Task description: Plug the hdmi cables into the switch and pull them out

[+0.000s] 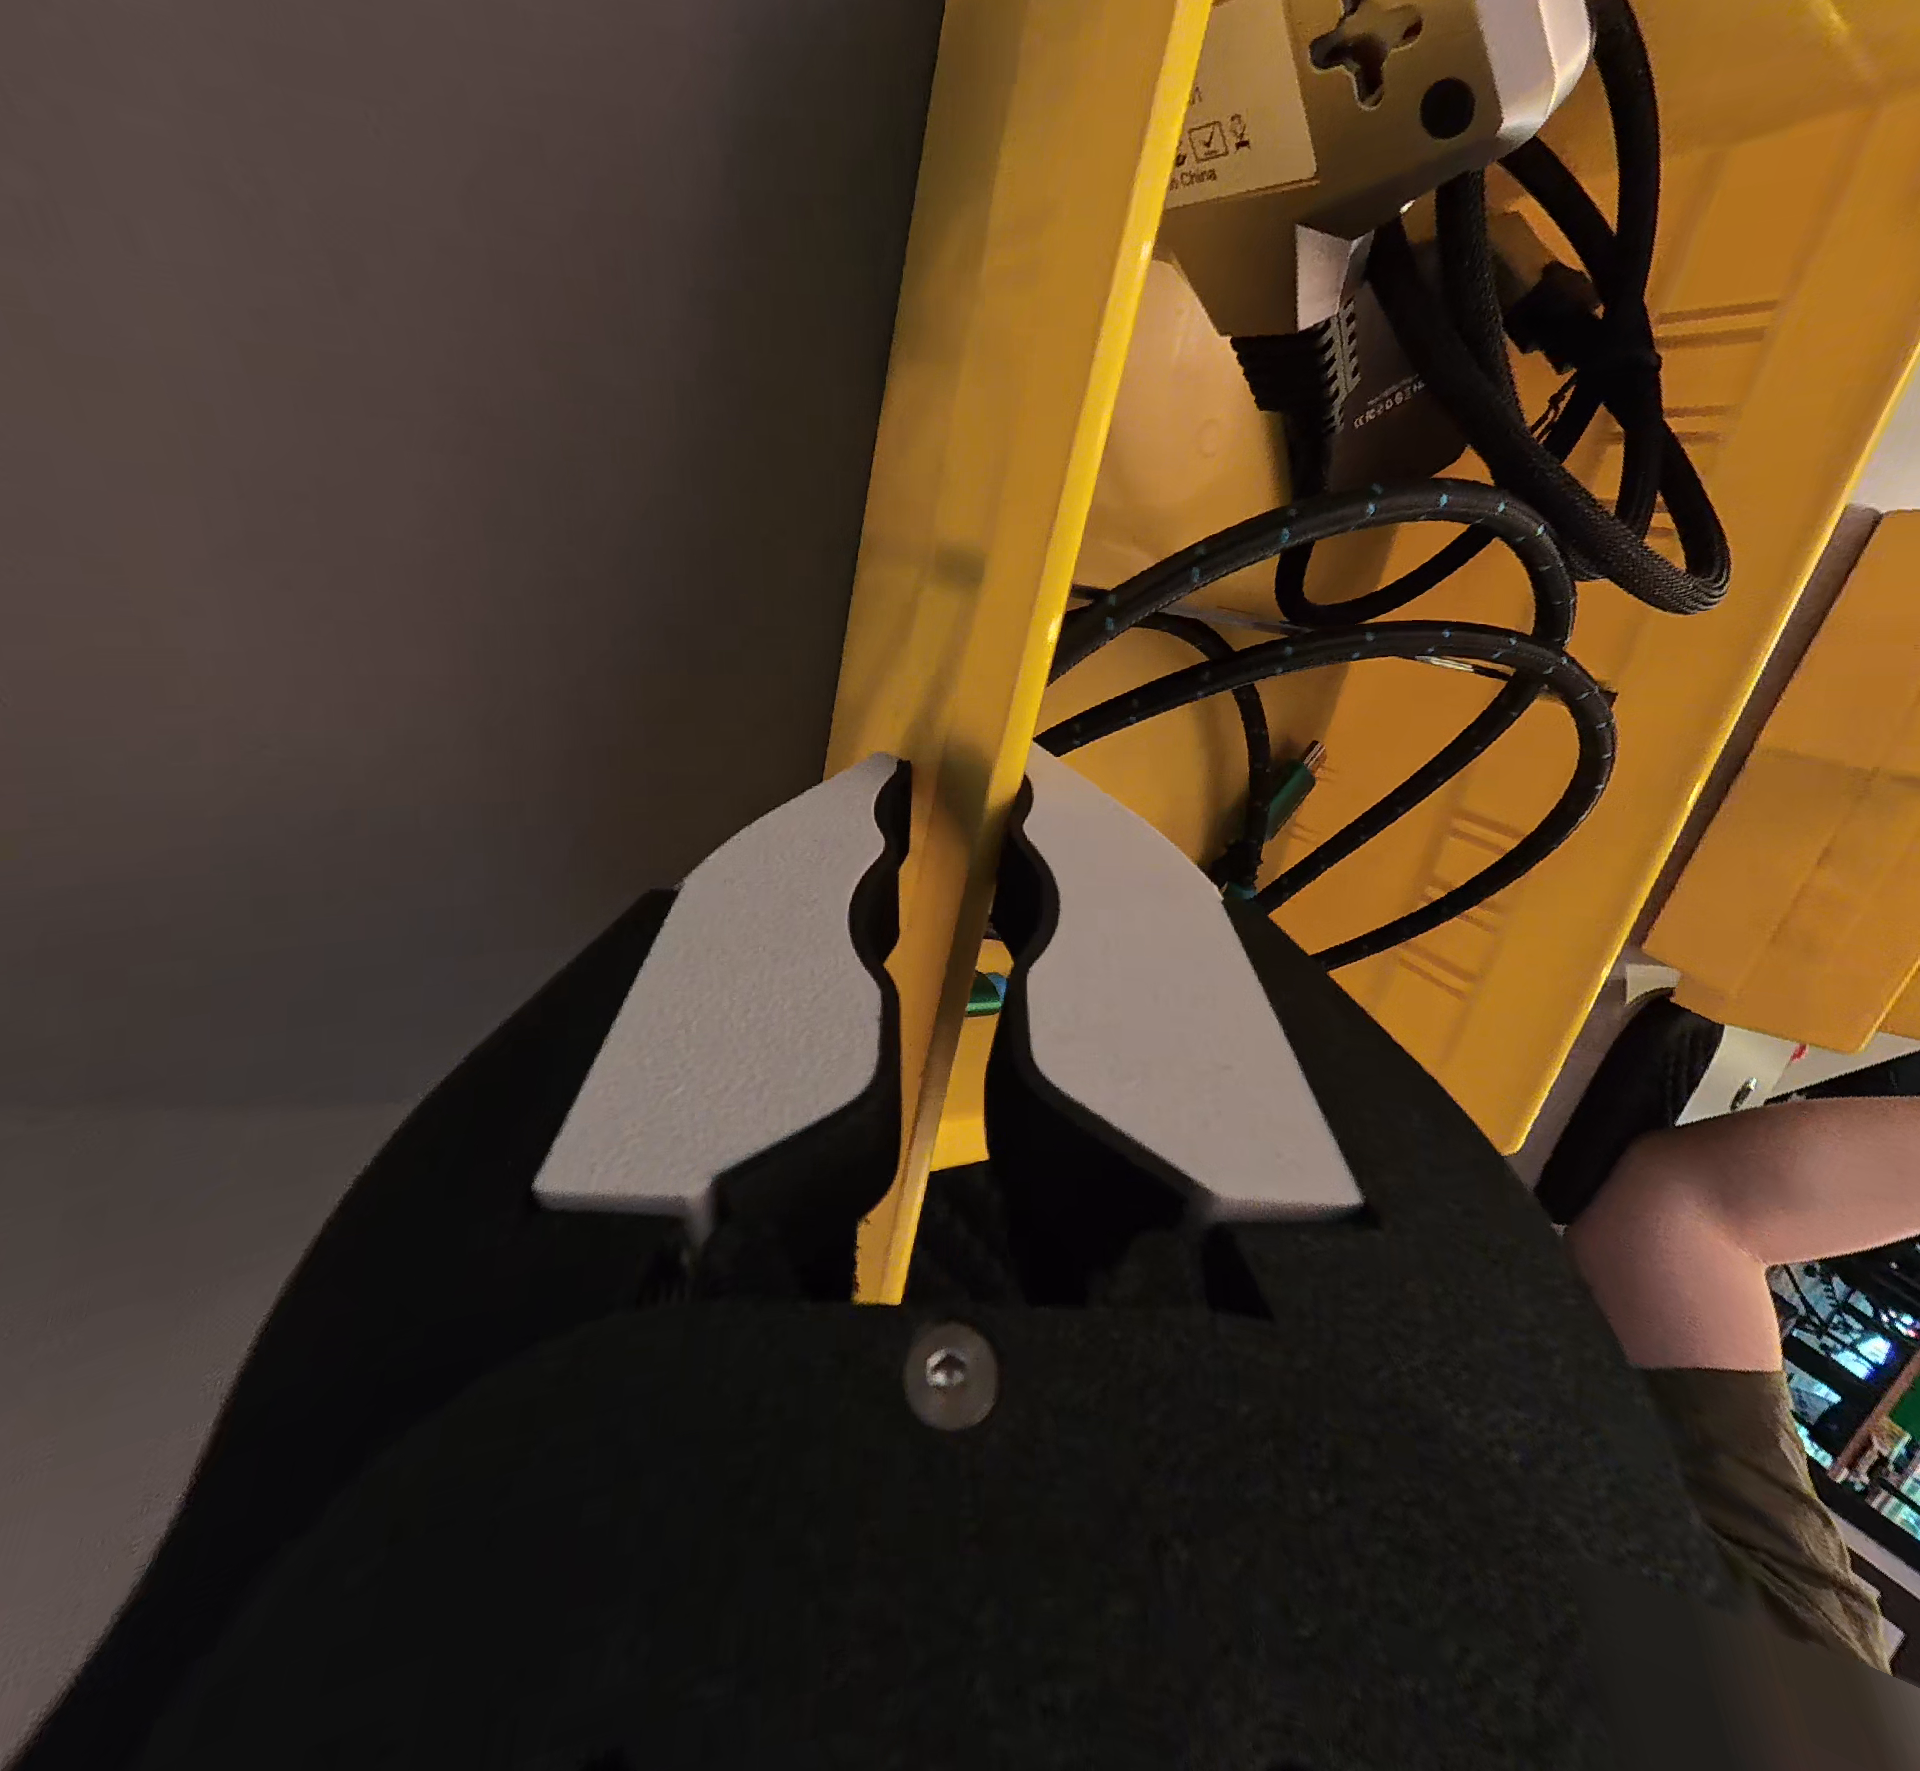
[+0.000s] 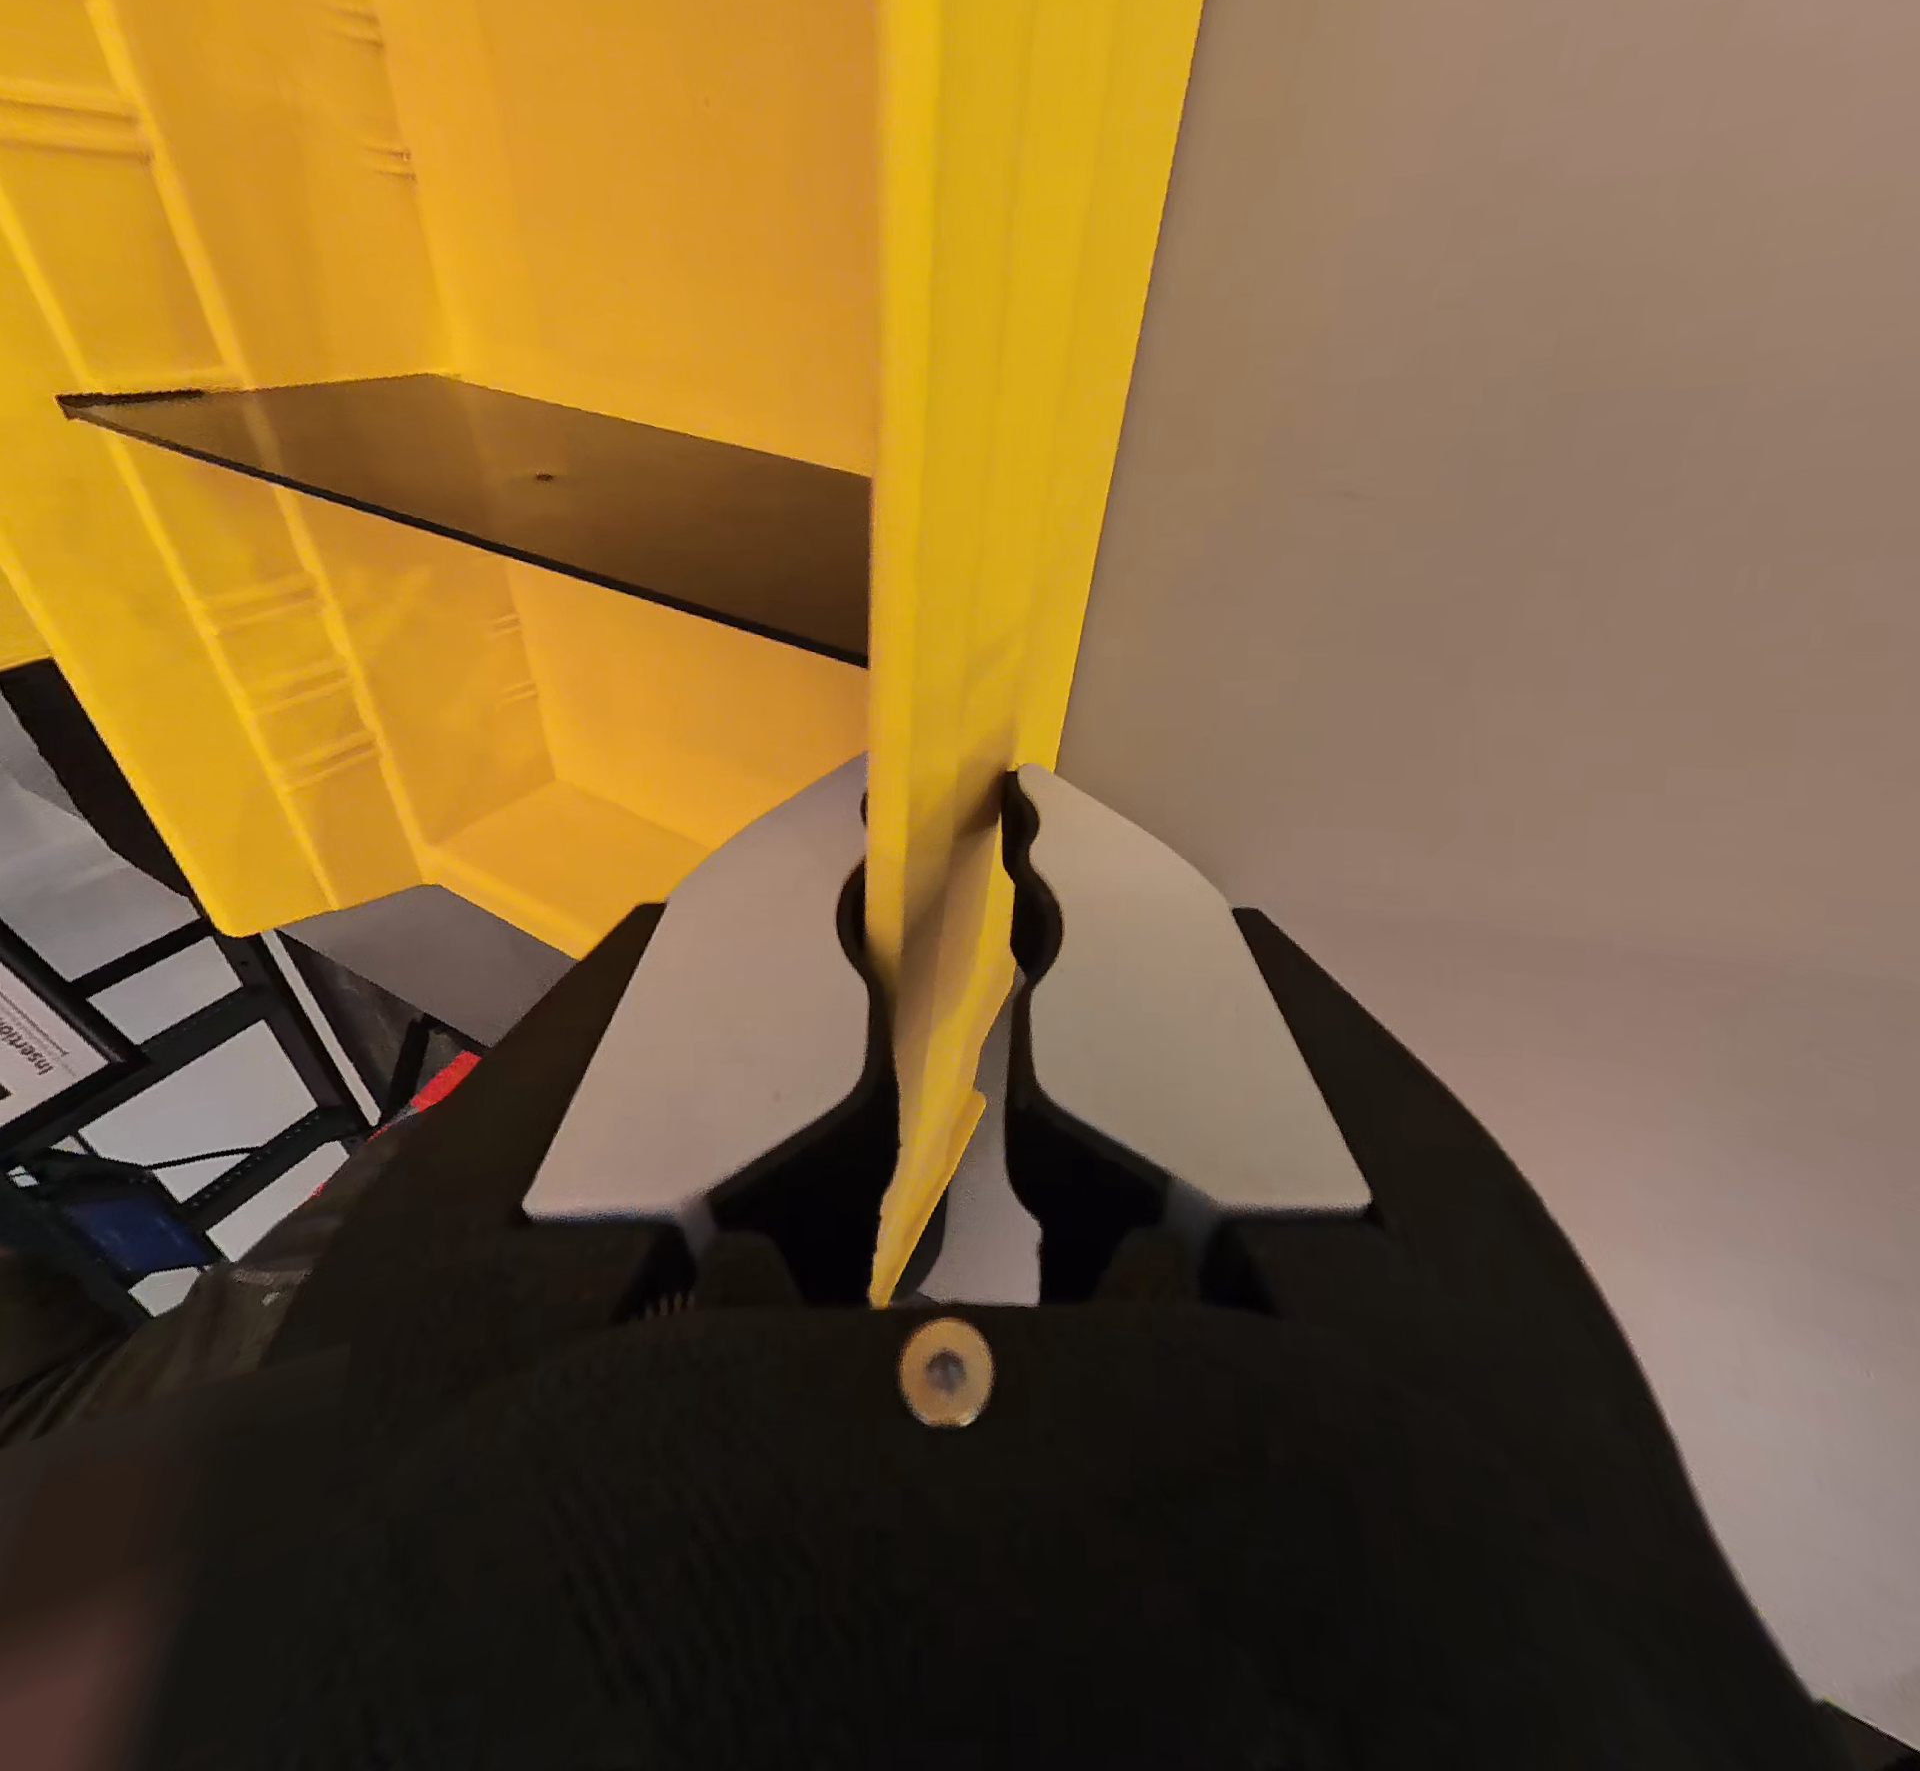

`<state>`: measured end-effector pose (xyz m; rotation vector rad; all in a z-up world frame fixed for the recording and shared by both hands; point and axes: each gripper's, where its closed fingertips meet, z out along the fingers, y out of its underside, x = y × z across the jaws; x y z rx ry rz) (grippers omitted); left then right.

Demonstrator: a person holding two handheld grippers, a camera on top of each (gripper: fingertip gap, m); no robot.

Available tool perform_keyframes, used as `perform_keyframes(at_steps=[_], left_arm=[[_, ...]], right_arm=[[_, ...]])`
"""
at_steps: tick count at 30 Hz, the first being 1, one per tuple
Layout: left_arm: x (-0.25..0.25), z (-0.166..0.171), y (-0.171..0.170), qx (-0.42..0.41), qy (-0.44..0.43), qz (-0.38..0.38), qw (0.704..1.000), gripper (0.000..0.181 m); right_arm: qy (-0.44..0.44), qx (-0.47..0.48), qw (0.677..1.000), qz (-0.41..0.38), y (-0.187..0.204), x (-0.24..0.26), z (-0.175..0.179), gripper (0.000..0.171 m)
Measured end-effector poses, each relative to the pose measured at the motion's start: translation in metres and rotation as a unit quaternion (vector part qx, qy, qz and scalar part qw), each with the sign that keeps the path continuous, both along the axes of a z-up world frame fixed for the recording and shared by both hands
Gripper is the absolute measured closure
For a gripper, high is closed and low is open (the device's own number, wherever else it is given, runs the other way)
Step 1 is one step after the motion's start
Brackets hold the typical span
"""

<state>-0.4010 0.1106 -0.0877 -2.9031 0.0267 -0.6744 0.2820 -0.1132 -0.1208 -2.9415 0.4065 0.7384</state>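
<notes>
My left gripper (image 1: 961, 786) is shut on the side wall of a yellow bin (image 1: 1049, 391). Inside the bin, to the right of that wall, lie a white switch (image 1: 1455, 48), a dark adapter block (image 1: 1371, 371), black braided HDMI cables (image 1: 1455, 661) in loops, and a loose green-tipped plug (image 1: 1294, 786). My right gripper (image 2: 935, 786) is shut on the opposite wall of the yellow bin (image 2: 997, 371). In the right wrist view a black divider plate (image 2: 520, 485) crosses the bin's inside; the switch and cables are not seen there.
A plain grey surface (image 1: 416, 474) lies outside the bin on the left gripper's side and a beige one (image 2: 1507, 578) on the right gripper's side. A person's arm (image 1: 1745, 1191) shows at lower right. A black metal rack (image 2: 187, 1098) stands beyond the bin. My right fingertips sit around 70 cm from my left ones.
</notes>
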Motion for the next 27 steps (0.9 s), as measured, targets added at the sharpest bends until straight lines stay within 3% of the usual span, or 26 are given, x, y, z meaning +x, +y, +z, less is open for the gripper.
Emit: perform_keyframes(at_steps=[11,17,23,27], left_arm=[[-0.023,0.001,0.013,0.020,0.008,0.016,1.000,0.168],[-0.022,0.007,0.015,0.021,-0.030,0.016,0.999,0.165],[-0.029,0.055,0.034,0.099,-0.089,0.042,0.990,0.160],[-0.019,0.087,0.037,0.165,-0.097,-0.002,0.982,0.159]], right_arm=[[-0.019,0.014,1.000,-0.005,-0.001,0.014,0.000,0.154],[0.007,0.023,0.999,-0.025,-0.004,0.012,0.006,0.149],[0.000,0.074,0.995,-0.061,-0.003,0.020,0.031,0.146],[-0.020,0.148,0.984,-0.094,-0.001,0.027,0.067,0.146]])
